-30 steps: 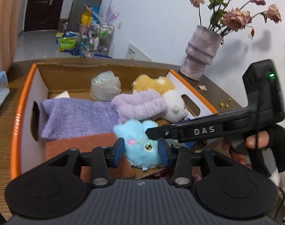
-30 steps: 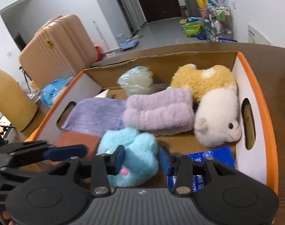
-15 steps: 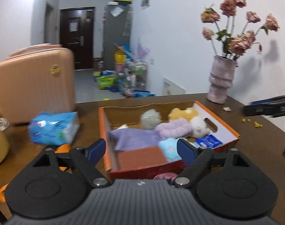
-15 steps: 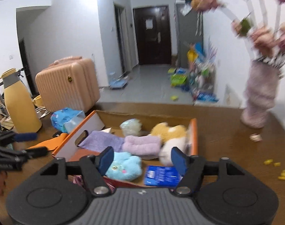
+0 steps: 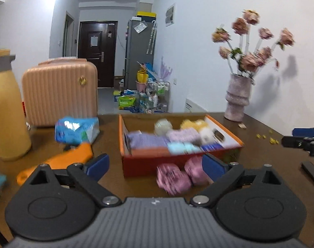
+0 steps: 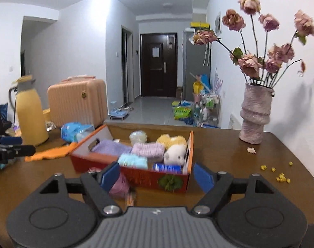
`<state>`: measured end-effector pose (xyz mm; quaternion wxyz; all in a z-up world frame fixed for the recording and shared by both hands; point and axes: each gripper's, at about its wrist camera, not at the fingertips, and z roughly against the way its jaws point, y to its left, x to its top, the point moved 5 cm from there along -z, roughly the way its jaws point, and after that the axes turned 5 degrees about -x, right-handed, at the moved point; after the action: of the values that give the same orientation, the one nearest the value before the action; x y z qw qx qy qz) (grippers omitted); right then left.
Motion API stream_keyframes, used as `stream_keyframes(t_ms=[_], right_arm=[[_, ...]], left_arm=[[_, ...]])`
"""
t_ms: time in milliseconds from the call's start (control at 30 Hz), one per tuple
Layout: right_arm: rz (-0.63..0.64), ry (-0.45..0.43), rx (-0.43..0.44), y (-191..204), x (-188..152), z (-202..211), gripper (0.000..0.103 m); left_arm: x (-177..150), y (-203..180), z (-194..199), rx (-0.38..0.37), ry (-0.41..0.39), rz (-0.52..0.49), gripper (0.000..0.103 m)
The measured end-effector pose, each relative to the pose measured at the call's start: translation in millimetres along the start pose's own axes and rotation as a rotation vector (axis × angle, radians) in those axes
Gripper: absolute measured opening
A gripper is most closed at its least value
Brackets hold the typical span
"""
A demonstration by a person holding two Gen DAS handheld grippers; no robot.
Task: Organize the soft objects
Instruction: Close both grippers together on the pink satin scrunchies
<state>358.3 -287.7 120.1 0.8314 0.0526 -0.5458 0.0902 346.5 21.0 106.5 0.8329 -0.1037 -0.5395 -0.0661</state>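
Observation:
An orange-rimmed cardboard box (image 5: 146,165) (image 6: 190,150) stands on the brown table. It holds a purple cloth (image 6: 111,147), a lilac roll (image 6: 148,149), a light blue plush (image 6: 132,161), a yellow-and-white plush (image 6: 174,146), a whitish ball (image 6: 138,137) and a blue packet (image 6: 167,167). A pink fluffy thing (image 5: 181,174) (image 6: 118,187) lies on the table in front of the box. My left gripper (image 5: 156,165) is open and empty, back from the box. My right gripper (image 6: 157,175) is open and empty, also back from it.
An orange cloth (image 5: 59,161) (image 6: 51,152) and a blue tissue pack (image 5: 76,131) lie left of the box. A yellow flask (image 6: 30,122) and a pink suitcase (image 5: 59,94) stand further left. A vase of dried flowers (image 6: 254,115) stands at the right, with yellow crumbs (image 6: 281,177) near it.
Both grippers have pulled back and up out of the box and opened wide. The light blue plush stays in the box.

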Motion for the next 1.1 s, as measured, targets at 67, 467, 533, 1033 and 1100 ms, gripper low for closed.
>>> stream_keyframes(t_ms=[67, 467, 533, 1033, 1100], right_arm=[[0.008, -0.005, 0.003, 10.9, -32.1, 19.3, 0.078], [-0.173, 0.034, 0.086, 22.3, -98.1, 46.6, 0.078], [-0.201, 0.045, 0.1, 23.3, -96.7, 35.8, 0.077], [-0.15, 0.137, 0.153, 67.6, -32.8, -137.3, 0.05], [-0.155, 0.161, 0.141, 69.8, -30.7, -160.3, 0.045]], left_arm=[[-28.0, -10.6, 16.0, -0.004, 0.002, 0.01, 0.098], [-74.5, -28.4, 14.9, -0.025, 0.046, 0.081, 0.098], [-73.0, -22.2, -2.1, -0.026, 0.058, 0.099, 0.096], [-33.2, 31.7, -157.3, -0.229, 0.119, 0.062, 0.076], [-42.0, 36.4, -168.5, -0.249, 0.154, 0.065, 0.073]])
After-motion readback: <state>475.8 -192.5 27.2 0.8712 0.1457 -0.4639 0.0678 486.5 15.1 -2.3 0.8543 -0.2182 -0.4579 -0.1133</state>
